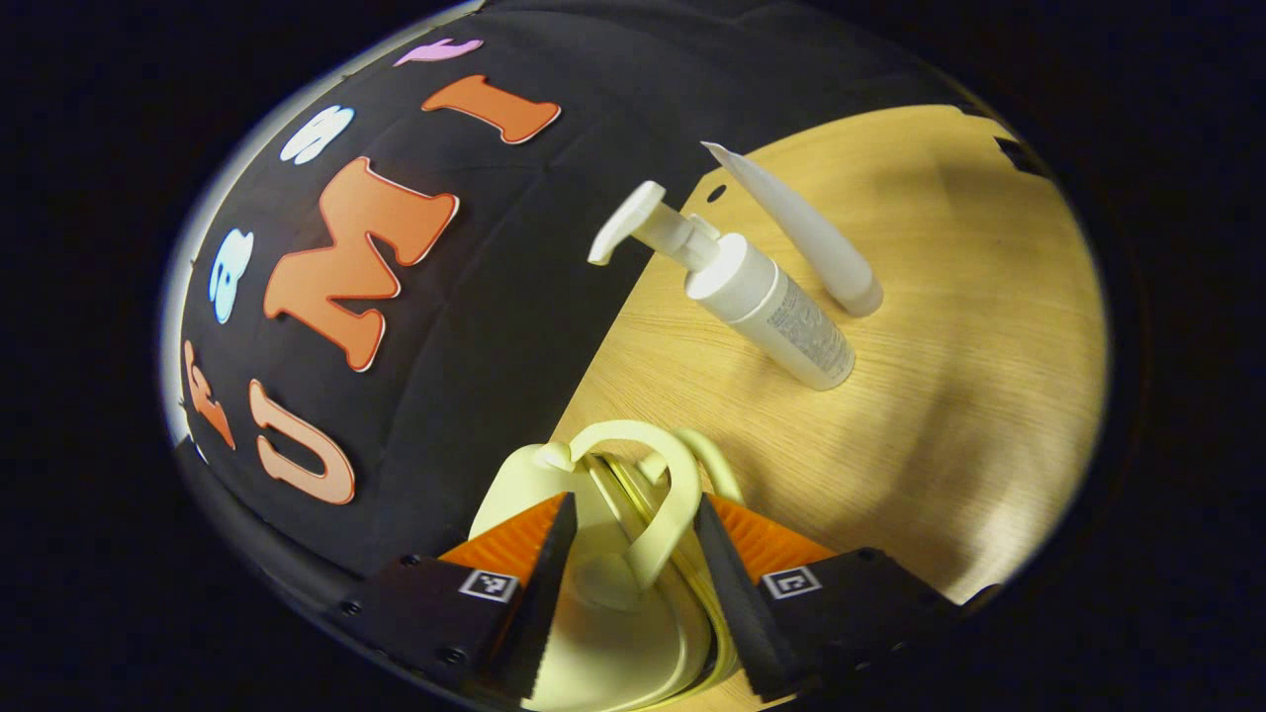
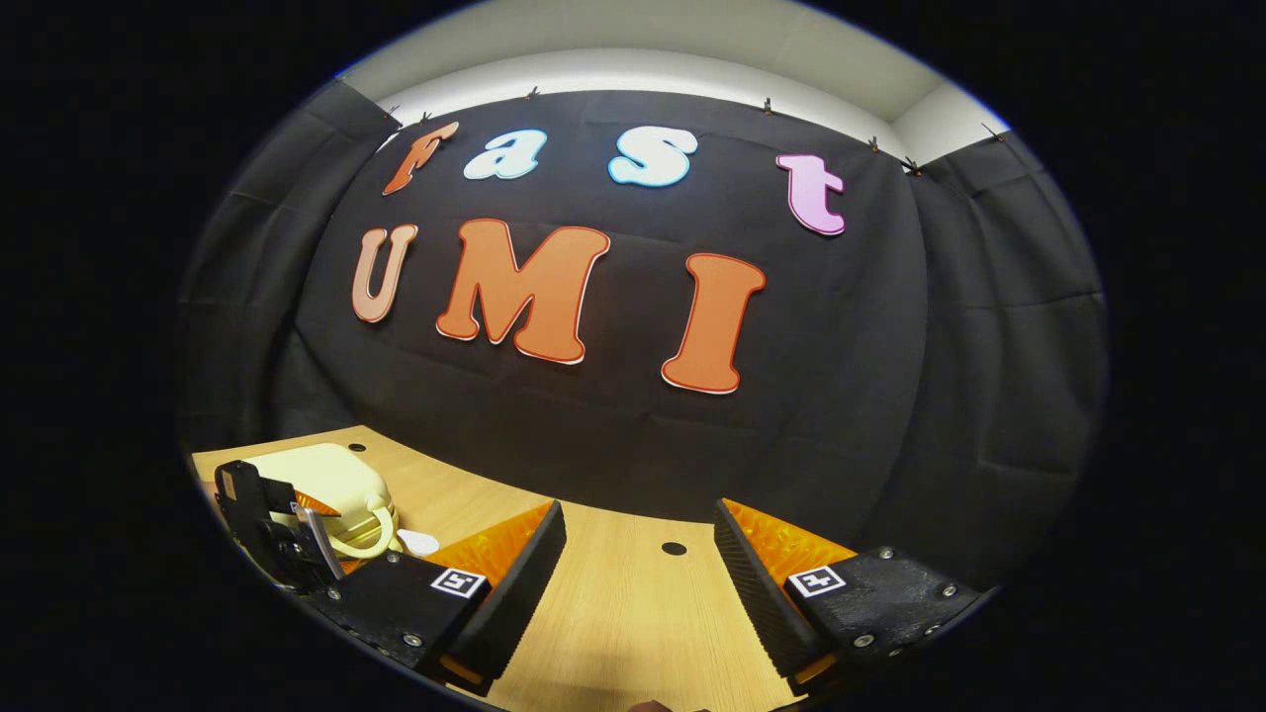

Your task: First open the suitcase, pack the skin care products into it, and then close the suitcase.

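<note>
**Left gripper at the suitcase handle, right gripper over bare table**

The table (image 1: 940, 326) is a light wood board that meets the black cloth wall (image 1: 465, 326) of the booth. In the right gripper view the table has a small dark hole (image 2: 674, 548) near its far edge.

The suitcase (image 1: 603, 633) is a small pale yellow case. In the left gripper view it lies directly under the camera, between the two fingers, at the table edge beside the wall. Its curved handle (image 1: 665, 494) stands up in the gap between the fingers. The left gripper (image 1: 633, 554) has its jaws apart, one finger on each side of the handle; I cannot tell if either finger touches it. The case looks closed, with its two halves together.

In the right gripper view the suitcase (image 2: 326, 480) sits far to the left on the table, and the other gripper (image 2: 272, 529) is at it.

The pump bottle (image 1: 757, 292) is white and stands on the table beyond the suitcase, well apart from it. The white tube (image 1: 806, 232) is just beside the bottle, on its far side.

The right gripper (image 2: 638, 569) hangs above bare table with its jaws wide apart and nothing between them.
</note>
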Demonstrator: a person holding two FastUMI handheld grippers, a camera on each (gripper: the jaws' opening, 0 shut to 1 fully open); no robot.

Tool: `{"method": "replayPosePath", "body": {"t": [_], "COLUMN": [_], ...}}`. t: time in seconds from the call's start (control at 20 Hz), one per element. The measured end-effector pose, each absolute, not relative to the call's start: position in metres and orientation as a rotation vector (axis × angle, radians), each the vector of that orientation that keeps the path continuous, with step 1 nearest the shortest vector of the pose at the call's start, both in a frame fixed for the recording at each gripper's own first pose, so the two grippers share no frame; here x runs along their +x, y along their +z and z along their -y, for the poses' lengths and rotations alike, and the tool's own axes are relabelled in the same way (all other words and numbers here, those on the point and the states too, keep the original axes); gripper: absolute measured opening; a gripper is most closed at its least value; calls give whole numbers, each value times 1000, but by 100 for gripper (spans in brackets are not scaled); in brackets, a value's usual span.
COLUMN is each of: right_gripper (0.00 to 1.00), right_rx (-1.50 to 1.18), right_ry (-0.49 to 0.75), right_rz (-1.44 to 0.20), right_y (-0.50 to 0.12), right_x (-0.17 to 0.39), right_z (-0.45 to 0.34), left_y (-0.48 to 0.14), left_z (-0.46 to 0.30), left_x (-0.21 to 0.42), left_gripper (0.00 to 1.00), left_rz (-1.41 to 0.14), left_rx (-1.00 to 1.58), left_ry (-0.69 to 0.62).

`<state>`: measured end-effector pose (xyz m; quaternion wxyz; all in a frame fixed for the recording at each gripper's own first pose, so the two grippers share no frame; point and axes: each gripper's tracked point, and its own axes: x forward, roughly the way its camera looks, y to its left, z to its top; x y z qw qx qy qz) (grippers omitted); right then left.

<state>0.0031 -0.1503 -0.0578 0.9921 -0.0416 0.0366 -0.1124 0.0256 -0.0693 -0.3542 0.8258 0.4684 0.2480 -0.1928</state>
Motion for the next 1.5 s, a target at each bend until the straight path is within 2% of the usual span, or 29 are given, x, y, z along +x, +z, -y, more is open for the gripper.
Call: {"method": "replayPosePath", "body": {"t": [0.15, 0.25, 0.3, 0.6, 0.95, 1.15, 1.5], "right_gripper": [95, 95, 95, 95, 95, 95, 96], "right_rx": [-93, -98, -102, -78, -36, -48, -25], "right_ry": [-225, -220, -220, -166, -9, 59, 57], "right_rz": [-75, -72, -71, -77, -95, -102, -111], "right_y": [-60, -59, -60, -60, -60, -51, -34], "right_x": [4, 4, 3, 7, 42, 59, 82], "right_z": [154, 155, 157, 142, 81, 34, -40], "left_y": [-359, -360, -355, -293, -213, -190, -185], "left_z": [78, 75, 74, 51, -18, -75, -203], "left_x": [32, 28, 24, 37, 59, 50, 54], "left_gripper": [52, 17, 12, 12, 12, 12, 12], "left_rz": [-527, -514, -521, -512, -471, -430, -413], "left_rx": [1026, 1033, 995, 728, 443, 285, 153], "left_ry": [-424, -397, -385, -265, -57, 42, 149]}}
